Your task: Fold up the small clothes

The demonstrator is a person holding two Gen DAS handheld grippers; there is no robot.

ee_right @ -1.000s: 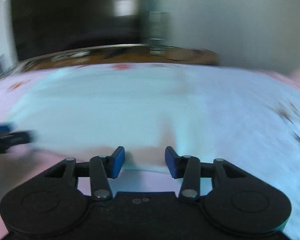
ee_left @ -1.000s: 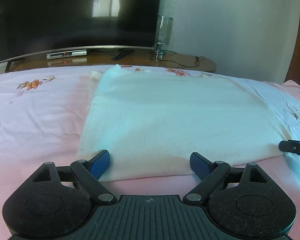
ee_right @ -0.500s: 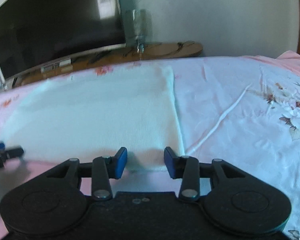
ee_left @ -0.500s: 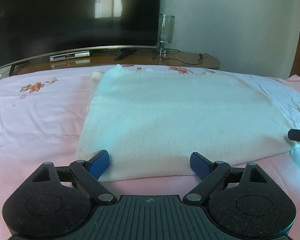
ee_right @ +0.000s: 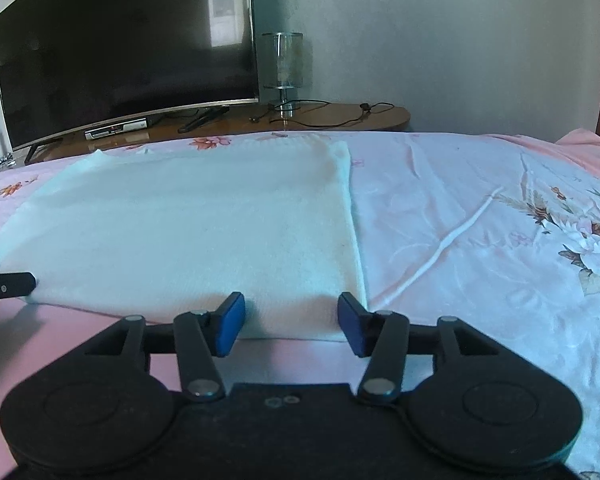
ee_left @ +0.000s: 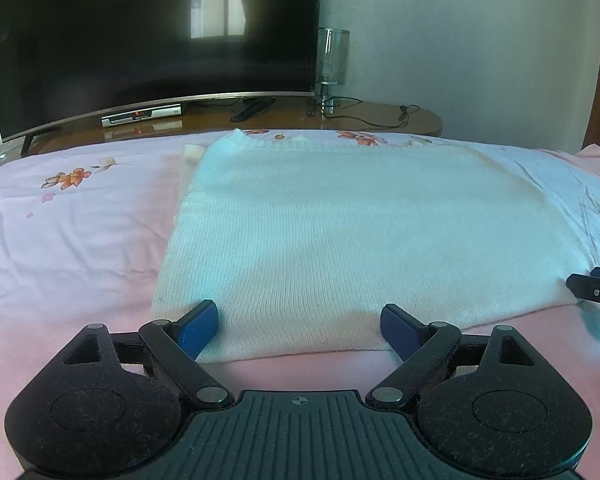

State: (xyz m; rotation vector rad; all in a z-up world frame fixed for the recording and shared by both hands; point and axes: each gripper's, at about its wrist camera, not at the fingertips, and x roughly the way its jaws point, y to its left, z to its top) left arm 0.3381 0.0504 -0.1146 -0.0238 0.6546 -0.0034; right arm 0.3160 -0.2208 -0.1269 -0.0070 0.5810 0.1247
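Folding is judged partly done: pale knitted white garment [ee_left: 340, 240] lies flat on the pink floral bedsheet [ee_left: 80, 220], sides tucked, near hem straddled by wide-spread, empty left gripper [ee_left: 300, 322] and right gripper [ee_right: 291, 318].

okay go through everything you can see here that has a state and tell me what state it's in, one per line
left gripper: open, jaws at the garment's near-left edge
right gripper: open, jaws at the near-right corner
white knit garment: flat on the bed, partly folded
television: off, screen dark
set-top box: on, red display lit
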